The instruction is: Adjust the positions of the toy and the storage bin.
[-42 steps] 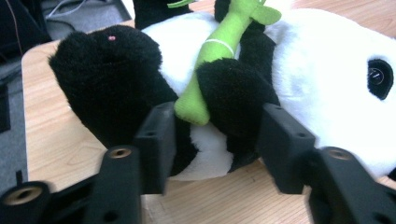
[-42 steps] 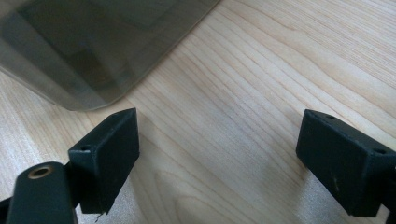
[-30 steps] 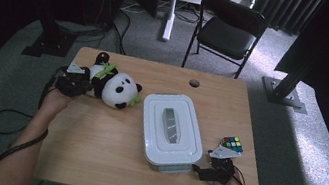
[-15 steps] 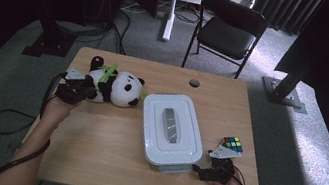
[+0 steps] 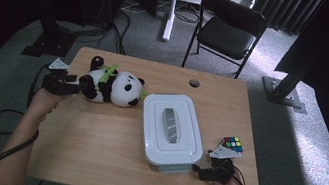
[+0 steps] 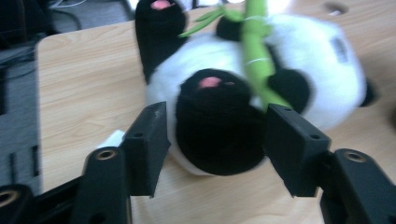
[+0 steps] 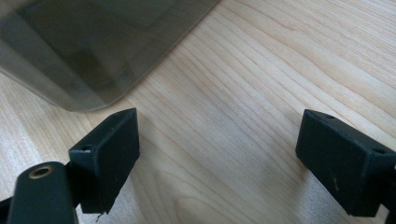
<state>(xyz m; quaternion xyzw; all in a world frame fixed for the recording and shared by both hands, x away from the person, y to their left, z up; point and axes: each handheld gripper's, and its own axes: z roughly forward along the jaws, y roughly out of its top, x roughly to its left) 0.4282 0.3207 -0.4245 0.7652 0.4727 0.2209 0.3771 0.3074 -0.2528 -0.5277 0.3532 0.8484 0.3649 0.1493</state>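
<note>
One black-and-white plush panda (image 5: 113, 86) with a green bamboo stalk sewn across its belly lies on its back near the far left part of the light wooden counter (image 5: 93, 141), head toward the middle and feet toward the left edge. In the left gripper view one black foot (image 6: 217, 126) with a pink sole patch sits between the two jaws, and a second black foot (image 6: 156, 28) points up farther off. The left gripper (image 5: 72, 88) lies level at the panda's foot end; its jaws have just been opening and now stand part-open on either side of that foot, the pads close beside the plush but not pressing it. A small white tag (image 6: 111, 138) lies on the wood just behind the left jaw.

Just beside the panda's head stands one white rectangular plastic box (image 5: 172, 129) with rounded corners and a grey handle recess in its lid, in the middle of the counter. To its right, near the right edge, sits one multicoloured puzzle cube (image 5: 232, 143). The right gripper (image 5: 200, 172) rests low at the near right corner of the box, its jaws wide open over bare wood, with the box's corner (image 7: 93, 51) just ahead of them.

One black folding chair (image 5: 228, 32) stands on the grey carpet beyond the counter.
</note>
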